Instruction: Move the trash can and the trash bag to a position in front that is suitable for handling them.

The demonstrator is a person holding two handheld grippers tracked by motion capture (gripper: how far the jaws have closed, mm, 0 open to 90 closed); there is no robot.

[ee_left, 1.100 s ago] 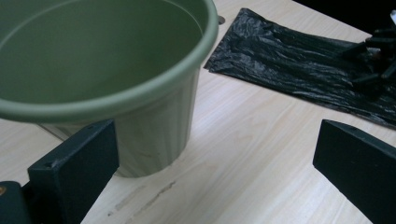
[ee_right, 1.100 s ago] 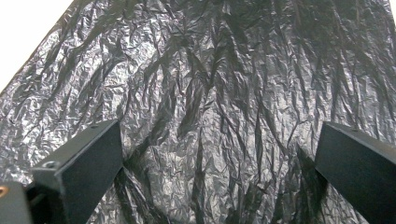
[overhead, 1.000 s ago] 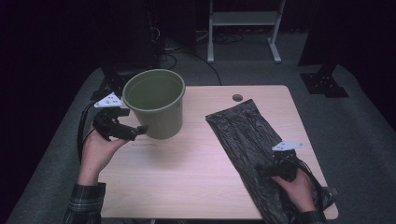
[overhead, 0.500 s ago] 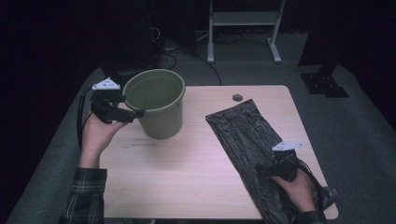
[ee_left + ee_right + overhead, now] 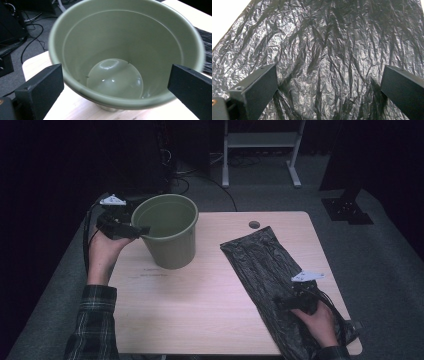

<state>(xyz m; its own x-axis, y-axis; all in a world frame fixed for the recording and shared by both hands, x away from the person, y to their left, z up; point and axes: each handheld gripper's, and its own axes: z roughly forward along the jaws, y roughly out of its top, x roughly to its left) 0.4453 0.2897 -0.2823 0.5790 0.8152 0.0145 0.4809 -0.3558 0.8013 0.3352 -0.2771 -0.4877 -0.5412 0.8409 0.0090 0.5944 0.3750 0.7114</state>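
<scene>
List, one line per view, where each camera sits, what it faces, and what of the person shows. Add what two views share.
High view: above the person's side, looking forward and down on the table; both forearms, left tool, right tool.
Left gripper view: on the left tool, looking down into the empty green bucket; jaws apart.
Right gripper view: on the right tool, just above the black plastic bag; jaws apart.
Shared: bucket in high and left gripper views.

The left gripper [image 5: 139, 231] has climbed from beside the bucket's [image 5: 167, 242] wall up to its rim, jaws spread wide over the opening, nearer the tabletop's far-left corner; the person's forearm followed.
</scene>
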